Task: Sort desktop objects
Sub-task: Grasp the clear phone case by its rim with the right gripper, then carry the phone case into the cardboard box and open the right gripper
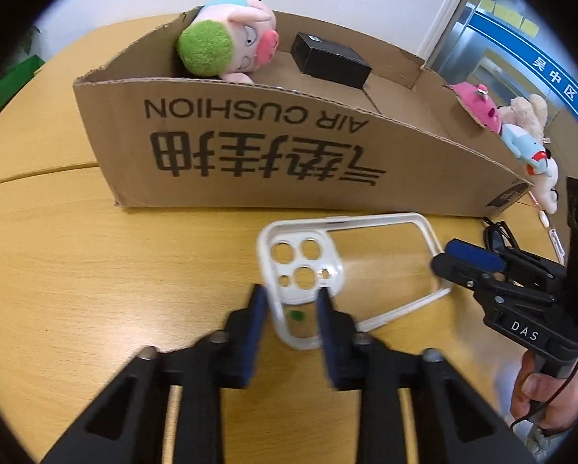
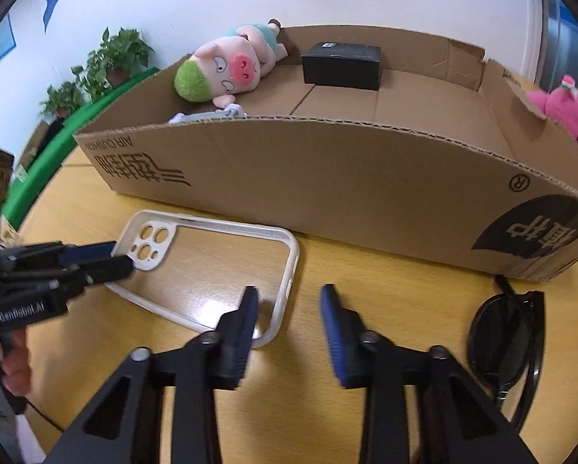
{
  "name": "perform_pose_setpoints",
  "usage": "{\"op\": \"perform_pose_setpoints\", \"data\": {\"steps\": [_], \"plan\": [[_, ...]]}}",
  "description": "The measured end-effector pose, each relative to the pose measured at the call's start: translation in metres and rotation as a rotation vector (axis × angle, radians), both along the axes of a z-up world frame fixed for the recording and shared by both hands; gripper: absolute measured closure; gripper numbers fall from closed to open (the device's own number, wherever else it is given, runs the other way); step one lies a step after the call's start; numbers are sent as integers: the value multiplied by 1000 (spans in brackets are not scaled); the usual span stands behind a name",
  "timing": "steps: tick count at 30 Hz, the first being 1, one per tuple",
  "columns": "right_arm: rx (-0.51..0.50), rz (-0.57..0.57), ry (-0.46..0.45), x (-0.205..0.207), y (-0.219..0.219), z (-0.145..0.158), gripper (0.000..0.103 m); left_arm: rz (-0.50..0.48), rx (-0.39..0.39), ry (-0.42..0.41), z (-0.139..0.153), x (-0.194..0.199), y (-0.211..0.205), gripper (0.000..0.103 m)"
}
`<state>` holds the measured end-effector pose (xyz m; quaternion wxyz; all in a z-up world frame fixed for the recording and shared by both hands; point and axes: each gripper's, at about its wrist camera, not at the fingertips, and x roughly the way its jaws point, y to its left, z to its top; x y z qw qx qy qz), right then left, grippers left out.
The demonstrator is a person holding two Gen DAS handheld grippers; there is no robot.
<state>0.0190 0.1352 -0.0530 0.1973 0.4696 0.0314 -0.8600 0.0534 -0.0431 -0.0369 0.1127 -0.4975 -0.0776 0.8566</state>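
A clear phone case with a white rim point(image 1: 350, 266) point(image 2: 207, 270) lies flat on the wooden table in front of a cardboard box point(image 1: 273, 147) point(image 2: 327, 178). My left gripper point(image 1: 290, 301) is open, its fingers either side of the case's camera-hole end, which looks slightly raised. In the right wrist view the left gripper point(image 2: 115, 257) reaches that end. My right gripper point(image 2: 289, 301) is open and empty, over the case's other end; it shows in the left wrist view point(image 1: 462, 259). The box holds a pig plush point(image 1: 227, 42) point(image 2: 227, 69) and a small black box point(image 1: 329, 60) point(image 2: 341, 63).
Black sunglasses point(image 2: 509, 340) lie on the table right of my right gripper. A pink plush point(image 2: 567, 112) point(image 1: 478, 104) and other small plush toys point(image 1: 528, 135) sit at the box's right end. Potted plants point(image 2: 107, 62) stand behind on the left.
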Motion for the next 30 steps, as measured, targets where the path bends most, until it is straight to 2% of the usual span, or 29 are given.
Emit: {"op": "perform_pose_setpoints", "data": {"steps": [1, 3, 4, 7, 11, 15, 21, 30], "plan": [[12, 0, 7, 2, -1, -1, 79, 4, 9, -2, -1, 0, -2, 89], [12, 12, 14, 5, -2, -1, 90, 1, 15, -1, 0, 0, -4, 91], [7, 19, 13, 6, -1, 0, 92, 2, 11, 1, 0, 0, -4, 91], [21, 26, 25, 11, -3, 1, 92, 9, -4, 6, 2, 1, -3, 95], [-26, 20, 31, 14, 5, 8, 92, 6, 8, 41, 15, 7, -4, 95], [-57, 16, 79, 22, 11, 31, 92, -6, -17, 109, 42, 14, 1, 95], [-101, 0, 173, 29, 23, 84, 91, -27, -31, 224, 94, 14, 11, 95], [-82, -8, 253, -7, 35, 138, 89, -63, -59, 310, 143, -31, 32, 95]]}}
